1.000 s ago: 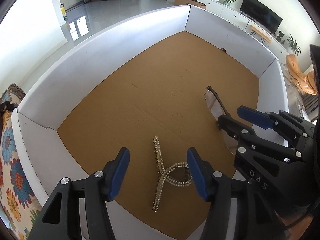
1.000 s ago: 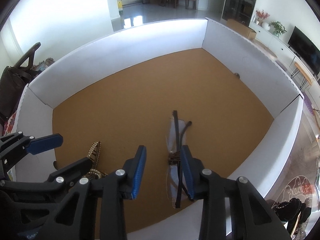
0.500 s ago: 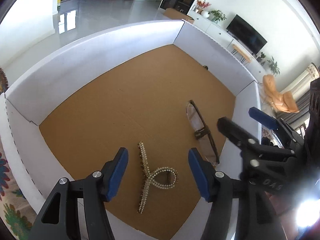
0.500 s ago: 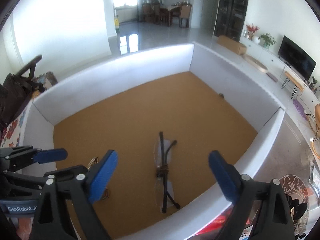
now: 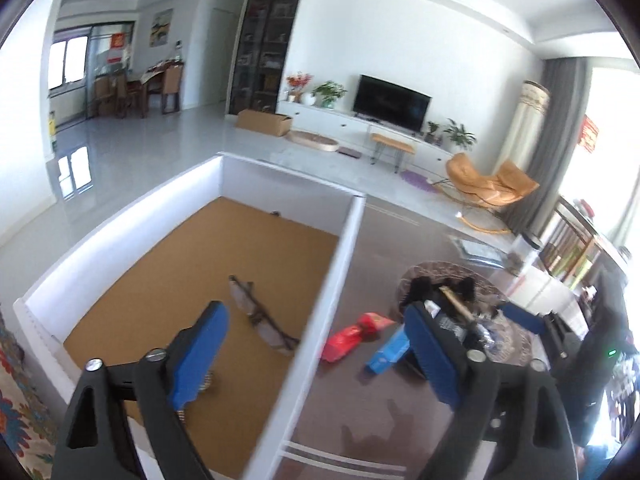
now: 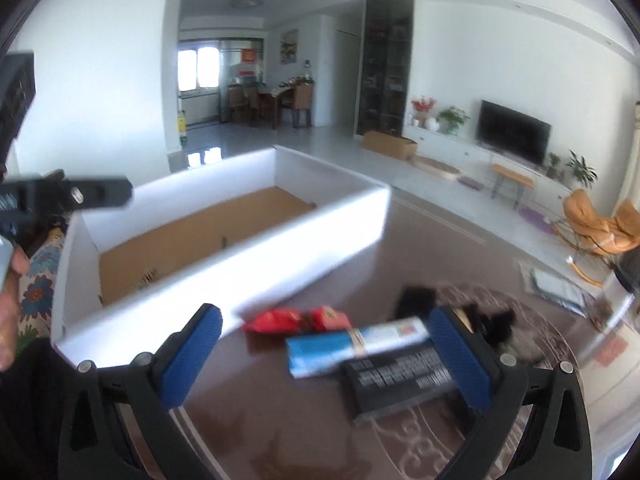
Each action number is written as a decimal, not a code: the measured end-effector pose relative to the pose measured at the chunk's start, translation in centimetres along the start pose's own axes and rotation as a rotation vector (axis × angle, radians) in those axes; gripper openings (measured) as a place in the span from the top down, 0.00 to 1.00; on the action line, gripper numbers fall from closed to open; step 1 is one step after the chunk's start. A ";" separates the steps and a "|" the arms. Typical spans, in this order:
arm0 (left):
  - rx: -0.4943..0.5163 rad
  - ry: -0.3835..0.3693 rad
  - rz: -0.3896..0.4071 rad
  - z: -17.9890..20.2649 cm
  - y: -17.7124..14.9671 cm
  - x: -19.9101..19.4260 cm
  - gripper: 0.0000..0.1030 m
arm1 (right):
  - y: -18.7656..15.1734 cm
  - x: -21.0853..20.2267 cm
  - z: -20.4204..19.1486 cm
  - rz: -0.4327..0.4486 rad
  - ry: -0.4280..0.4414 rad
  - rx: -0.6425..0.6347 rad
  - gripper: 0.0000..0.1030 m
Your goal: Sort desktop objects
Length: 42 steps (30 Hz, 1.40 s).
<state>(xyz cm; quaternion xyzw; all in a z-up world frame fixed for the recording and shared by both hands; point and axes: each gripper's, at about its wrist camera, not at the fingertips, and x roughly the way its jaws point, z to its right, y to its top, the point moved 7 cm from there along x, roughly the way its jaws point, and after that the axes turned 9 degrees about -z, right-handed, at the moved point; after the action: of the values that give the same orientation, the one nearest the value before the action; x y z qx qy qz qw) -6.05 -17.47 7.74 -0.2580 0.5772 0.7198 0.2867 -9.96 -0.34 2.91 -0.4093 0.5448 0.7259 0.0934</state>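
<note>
Both drops done, and the hands swing away from the box!
Left gripper (image 5: 316,354) and right gripper (image 6: 326,354) opening wide, empty; glasses (image 5: 262,320) left mid-frame inside box (image 5: 344,248); packets (image 6: 356,344) next.

Both wrist cameras look forward and down from above the tabletop (image 6: 280,420). The left sits over the box (image 5: 344,264) wall, the right further right. Both catch the box, red packet (image 5: 348,340) and TV (image 6: 514,130).

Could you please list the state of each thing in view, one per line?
Left gripper: empty, jaws opening.
Right gripper: empty, jaws opening.
Eyeglasses: folded, lying in the white-walled box.
Red packet: lying on the table outside the box.
Blue-and-white box: lying flat on the table.
Black box: lying flat beside it.
</note>
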 end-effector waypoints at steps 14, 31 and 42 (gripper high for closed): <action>0.335 -0.100 -0.386 16.3 -15.0 9.8 0.03 | -19.3 -2.2 14.4 -0.302 -0.214 0.253 0.00; 0.271 -0.103 -0.432 14.8 -17.5 12.2 0.03 | -19.9 0.3 14.0 -0.350 -0.175 0.269 0.00; 0.245 -0.117 -0.440 14.7 -17.5 12.5 0.03 | -20.0 0.3 14.0 -0.353 -0.158 0.297 0.00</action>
<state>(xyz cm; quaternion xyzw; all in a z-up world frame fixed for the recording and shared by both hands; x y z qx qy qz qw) -3.00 1.30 -10.08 -0.2986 0.5726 0.5783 0.4986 -5.46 19.48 -10.61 -0.4218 0.5565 0.6402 0.3202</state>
